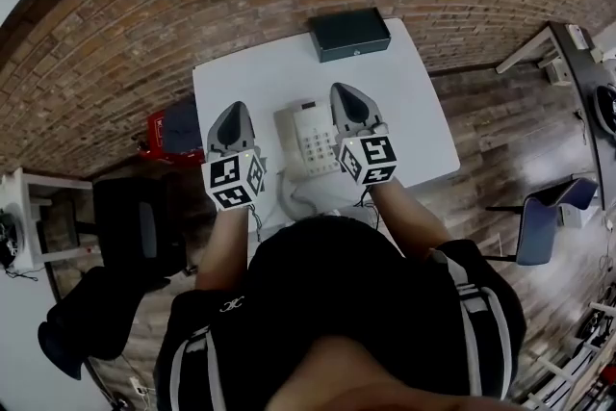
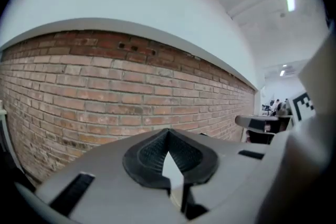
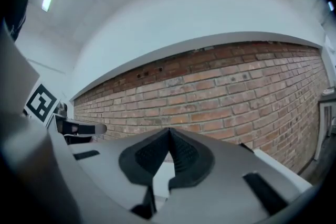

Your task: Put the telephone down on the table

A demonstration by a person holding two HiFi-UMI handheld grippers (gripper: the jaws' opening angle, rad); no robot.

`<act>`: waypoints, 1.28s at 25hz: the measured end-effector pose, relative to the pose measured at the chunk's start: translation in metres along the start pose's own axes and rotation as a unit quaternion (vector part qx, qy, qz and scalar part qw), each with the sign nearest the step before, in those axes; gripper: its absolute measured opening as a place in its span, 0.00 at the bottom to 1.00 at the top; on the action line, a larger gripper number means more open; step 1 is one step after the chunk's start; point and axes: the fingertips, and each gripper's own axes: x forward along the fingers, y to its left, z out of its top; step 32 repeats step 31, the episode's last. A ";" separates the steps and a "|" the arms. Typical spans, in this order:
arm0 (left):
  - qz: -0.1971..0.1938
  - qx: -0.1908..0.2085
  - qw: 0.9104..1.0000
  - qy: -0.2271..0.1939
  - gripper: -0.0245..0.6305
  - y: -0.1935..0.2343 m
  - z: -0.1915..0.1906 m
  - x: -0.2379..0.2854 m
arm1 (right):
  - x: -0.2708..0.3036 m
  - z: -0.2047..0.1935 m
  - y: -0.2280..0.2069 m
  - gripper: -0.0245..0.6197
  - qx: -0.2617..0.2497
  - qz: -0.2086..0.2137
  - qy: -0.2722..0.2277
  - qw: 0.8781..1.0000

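While the telephone (image 1: 310,147) sits on the table (image 1: 423,115), left tool (image 1: 234,111) and right tool (image 1: 348,94) hover clenched.

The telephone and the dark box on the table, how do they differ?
The telephone is white, the box dark. The telephone shows a keypad and a cord; the box's top is plain. The telephone lies by the near edge of the table, the box at its far edge. Both rest on that white table.
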 end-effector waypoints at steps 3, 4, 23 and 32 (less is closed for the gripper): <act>0.010 0.004 0.999 -0.030 0.04 -0.006 0.027 -0.014 | -0.006 0.038 0.010 0.04 -0.026 0.002 -0.041 0.999; 0.009 0.002 0.999 -0.036 0.04 -0.007 0.033 -0.018 | -0.008 0.046 0.014 0.04 -0.037 0.003 -0.049 0.998; -0.021 -0.014 1.000 0.000 0.04 -0.013 0.012 -0.025 | -0.015 0.021 0.025 0.03 -0.023 -0.007 -0.005 1.000; -0.015 -0.023 1.000 -0.005 0.04 -0.007 0.009 -0.032 | -0.016 0.013 0.028 0.04 -0.017 -0.009 0.004 1.000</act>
